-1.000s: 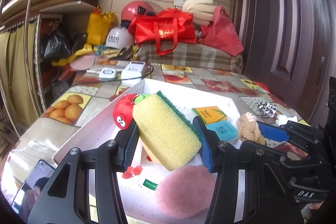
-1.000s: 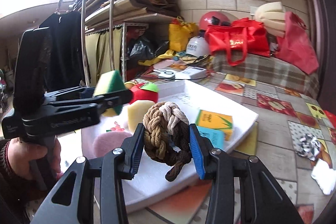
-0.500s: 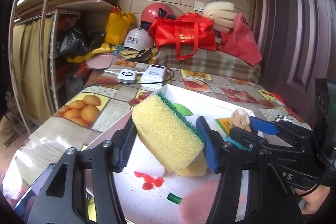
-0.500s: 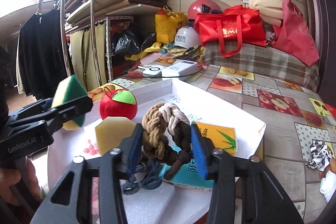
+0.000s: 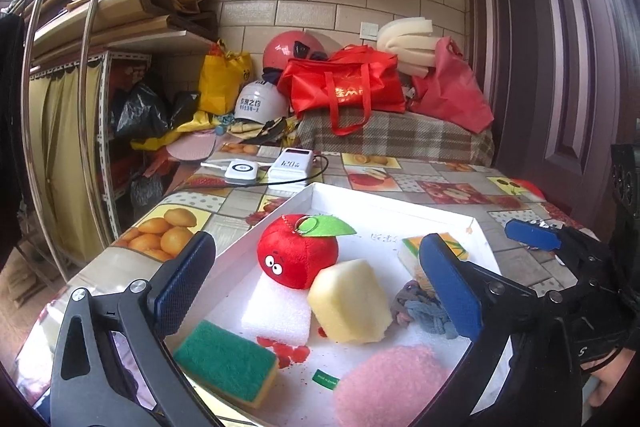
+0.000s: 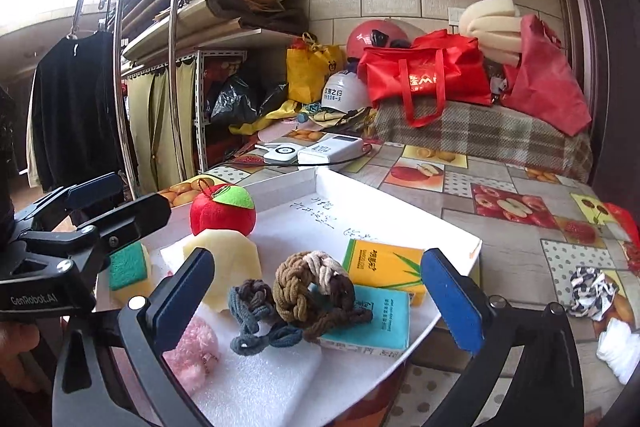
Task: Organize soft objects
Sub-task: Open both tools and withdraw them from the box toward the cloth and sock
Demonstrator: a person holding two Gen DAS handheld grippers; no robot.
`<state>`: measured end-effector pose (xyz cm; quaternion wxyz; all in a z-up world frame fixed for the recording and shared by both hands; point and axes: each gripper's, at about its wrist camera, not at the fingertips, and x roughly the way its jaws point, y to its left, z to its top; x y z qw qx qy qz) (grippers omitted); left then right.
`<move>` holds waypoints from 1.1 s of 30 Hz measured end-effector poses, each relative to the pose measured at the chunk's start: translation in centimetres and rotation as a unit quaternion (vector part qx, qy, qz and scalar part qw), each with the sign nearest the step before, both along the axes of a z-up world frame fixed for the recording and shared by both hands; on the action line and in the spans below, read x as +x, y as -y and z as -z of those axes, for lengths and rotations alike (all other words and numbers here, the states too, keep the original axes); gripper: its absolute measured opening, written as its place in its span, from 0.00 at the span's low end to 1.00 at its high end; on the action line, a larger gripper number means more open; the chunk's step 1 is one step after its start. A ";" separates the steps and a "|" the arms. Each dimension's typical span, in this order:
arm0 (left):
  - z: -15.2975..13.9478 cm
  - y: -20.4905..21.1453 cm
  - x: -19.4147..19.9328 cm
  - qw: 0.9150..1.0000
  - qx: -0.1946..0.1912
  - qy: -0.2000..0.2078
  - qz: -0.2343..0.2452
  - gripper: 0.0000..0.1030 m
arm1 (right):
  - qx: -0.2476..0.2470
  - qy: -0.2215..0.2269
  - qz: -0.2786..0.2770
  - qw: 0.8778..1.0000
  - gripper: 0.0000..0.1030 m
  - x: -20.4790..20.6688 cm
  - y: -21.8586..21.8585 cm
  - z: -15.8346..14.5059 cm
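Note:
My left gripper point(image 5: 316, 287) has its jaws opening wide over the white tray point(image 5: 392, 205), and nothing is between them. The green-and-yellow sponge point(image 5: 226, 361) lies free at the tray's near corner. Beyond it sit a red plush apple point(image 5: 298, 255), a pale foam block point(image 5: 350, 301) and a pink puff point(image 5: 392, 383). My right gripper point(image 6: 316, 295) is opening too. Below its jaws and untouched, the brown braided rope ring point(image 6: 312, 291) rests on a teal tissue pack point(image 6: 372, 315), with a grey-blue hair tie point(image 6: 256, 319) beside it.
A yellow tissue pack point(image 6: 384, 265) lies in the tray. A zebra-print scrunchie point(image 6: 588, 291) and a white wad point(image 6: 618, 347) sit on the tablecloth to the right. A power bank point(image 5: 294, 165) and cable lie behind the tray. Bags and helmets are piled at the back, and a clothes rack point(image 6: 120, 107) stands left.
Both grippers opened. The sponge left the left jaws and now lies in the tray's near corner. The rope ring left the right jaws and rests on the teal pack.

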<state>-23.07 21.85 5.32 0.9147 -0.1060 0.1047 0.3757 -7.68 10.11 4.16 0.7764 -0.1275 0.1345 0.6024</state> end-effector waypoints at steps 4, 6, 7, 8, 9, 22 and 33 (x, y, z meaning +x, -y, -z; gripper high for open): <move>-0.3 0.8 -0.3 1.000 0.007 0.012 0.012 1.00 | 0.007 -0.026 -0.003 1.000 1.00 0.9 1.6 0.0; -0.3 1.3 -0.1 1.000 0.011 0.013 0.026 1.00 | 0.007 -0.027 0.000 1.000 1.00 1.0 2.4 0.0; -0.4 1.6 0.0 0.999 0.014 0.013 0.037 1.00 | 0.008 -0.025 0.001 1.000 1.00 1.1 3.0 -0.1; -0.5 2.0 0.2 0.999 0.018 0.015 0.048 1.00 | 0.008 -0.021 0.000 1.000 1.00 1.1 3.5 -0.1; -0.6 2.5 0.3 0.998 0.021 0.017 0.062 1.00 | 0.007 -0.017 0.002 1.000 1.00 1.1 4.1 -0.1; -1.7 12.6 5.6 0.969 0.066 0.001 0.239 1.00 | 0.070 0.013 0.204 0.976 1.00 8.4 17.2 -1.6; -1.1 14.6 14.1 0.936 -0.057 -0.011 0.347 1.00 | 0.070 -0.053 0.284 0.955 1.00 16.0 23.5 -1.7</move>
